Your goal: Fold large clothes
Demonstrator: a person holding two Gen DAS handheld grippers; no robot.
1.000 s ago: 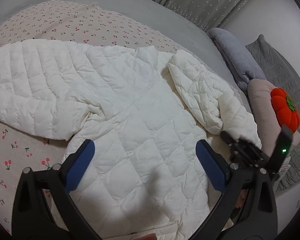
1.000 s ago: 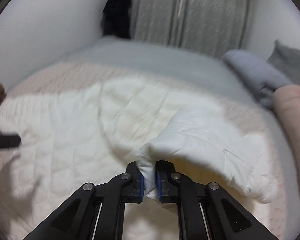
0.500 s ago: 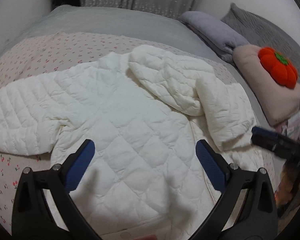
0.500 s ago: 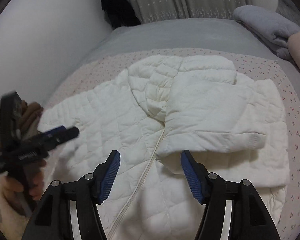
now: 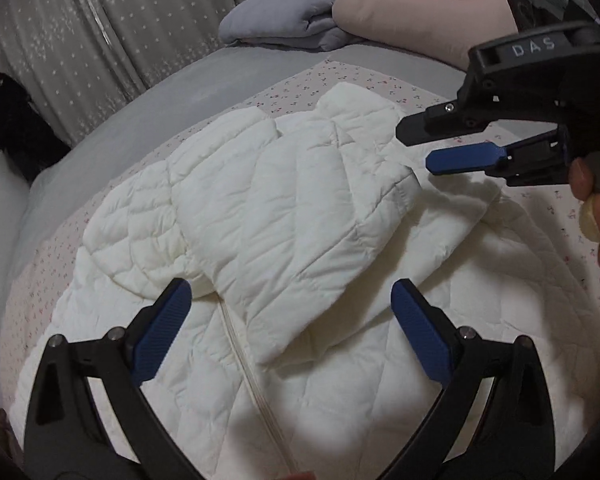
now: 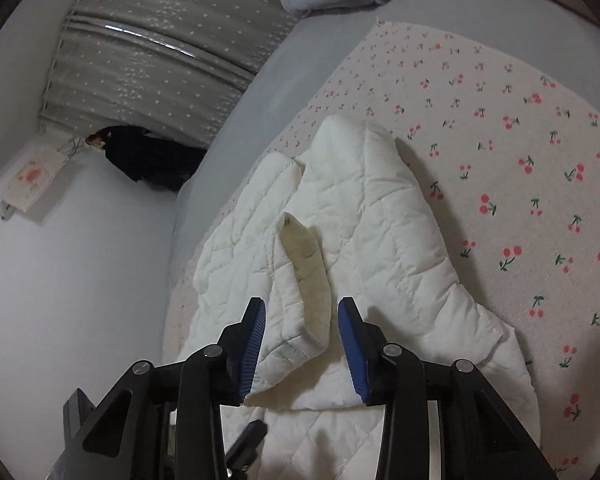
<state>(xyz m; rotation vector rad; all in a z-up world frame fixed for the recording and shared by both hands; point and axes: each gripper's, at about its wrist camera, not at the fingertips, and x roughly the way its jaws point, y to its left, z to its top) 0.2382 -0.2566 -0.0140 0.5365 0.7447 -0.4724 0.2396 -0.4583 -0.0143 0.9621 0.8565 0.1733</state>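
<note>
White jacket (image 5: 284, 216) lay mid-frame on the cherry-print bedspread (image 6: 500, 128).
Your left gripper (image 5: 288, 320) stood spread over it; your right gripper (image 6: 302, 344), jaws just closing, straddled the sleeve cuff (image 6: 304, 280) without pinching.

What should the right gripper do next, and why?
Probably close the right gripper on the jacket's sleeve cuff: its jaws, just narrowing, sit on either side of the cuff without pressing on it, while the left gripper hovers open.
</note>
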